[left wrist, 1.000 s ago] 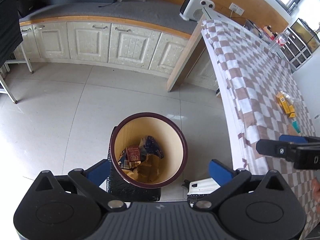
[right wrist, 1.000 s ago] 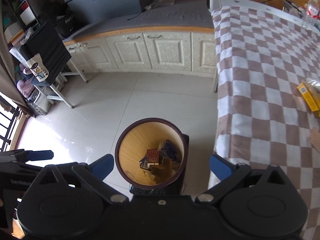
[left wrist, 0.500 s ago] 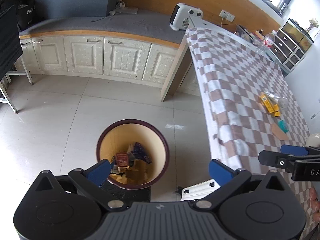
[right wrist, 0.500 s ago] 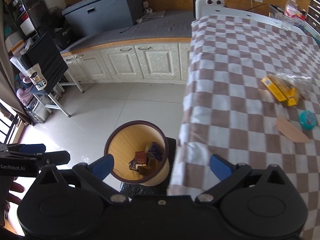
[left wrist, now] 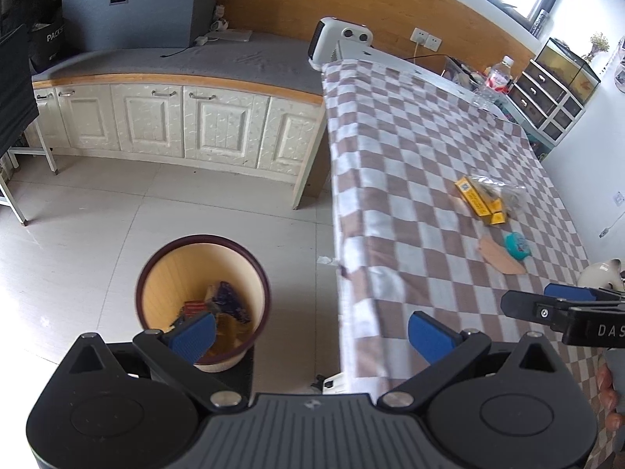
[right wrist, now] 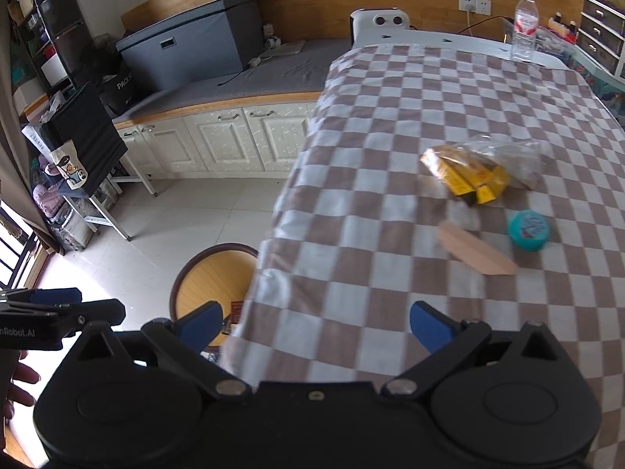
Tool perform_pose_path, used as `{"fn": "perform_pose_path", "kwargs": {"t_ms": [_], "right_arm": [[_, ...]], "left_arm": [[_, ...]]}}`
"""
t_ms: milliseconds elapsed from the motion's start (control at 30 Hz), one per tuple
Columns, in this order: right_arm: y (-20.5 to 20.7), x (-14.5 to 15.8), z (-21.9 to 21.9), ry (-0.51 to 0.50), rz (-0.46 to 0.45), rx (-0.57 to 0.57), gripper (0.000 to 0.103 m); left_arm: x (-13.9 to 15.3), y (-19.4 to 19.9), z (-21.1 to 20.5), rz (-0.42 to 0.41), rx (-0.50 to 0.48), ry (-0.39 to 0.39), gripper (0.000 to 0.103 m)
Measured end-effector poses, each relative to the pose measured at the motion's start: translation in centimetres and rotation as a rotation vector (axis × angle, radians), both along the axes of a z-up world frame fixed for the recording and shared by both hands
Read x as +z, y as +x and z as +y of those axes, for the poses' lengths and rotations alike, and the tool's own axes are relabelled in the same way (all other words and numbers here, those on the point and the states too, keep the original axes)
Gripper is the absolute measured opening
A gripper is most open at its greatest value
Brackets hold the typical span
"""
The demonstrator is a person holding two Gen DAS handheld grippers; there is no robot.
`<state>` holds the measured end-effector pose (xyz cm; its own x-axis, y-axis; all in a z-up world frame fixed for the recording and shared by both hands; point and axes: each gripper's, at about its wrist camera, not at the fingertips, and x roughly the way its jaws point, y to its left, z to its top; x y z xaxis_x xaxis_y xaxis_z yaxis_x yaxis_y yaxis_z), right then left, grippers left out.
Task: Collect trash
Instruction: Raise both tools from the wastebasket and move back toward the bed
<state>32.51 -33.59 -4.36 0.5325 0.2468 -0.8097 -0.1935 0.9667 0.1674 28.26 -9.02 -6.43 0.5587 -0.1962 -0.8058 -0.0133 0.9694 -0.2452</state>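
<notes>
A round trash bin with a dark rim stands on the floor beside the checkered table; it holds several scraps. It also shows in the right wrist view, partly hidden by the cloth. On the table lie yellow boxes in a clear plastic bag, a tan cardboard piece and a teal round lid. My left gripper is open and empty over the table edge. My right gripper is open and empty above the table's near side.
White cabinets with a grey top line the far wall. A white heater and a water bottle stand at the table's far end. A black rack stands left. A white object sits at the table's right edge.
Both grippers have swung right, from over the trash bin towards the table. The trash on the table has come closer into view; both stay open and empty.
</notes>
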Motion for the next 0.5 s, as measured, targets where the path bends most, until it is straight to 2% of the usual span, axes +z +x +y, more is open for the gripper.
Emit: {"fn": "perform_pose_path", "kwargs": {"t_ms": [267,500], "right_arm": [[0.6,-0.1,-5.7,0.004,-0.039,0.015,0.103],[2.6,-0.4,-11.2,-0.01,-0.095,-0.025,0.103]], "left_arm": [[0.6,0.8,-5.7,-0.028,-0.012,0.015,0.103],[1.6,2.5,-10.3,-0.093,-0.077,0.039,0.103]]}}
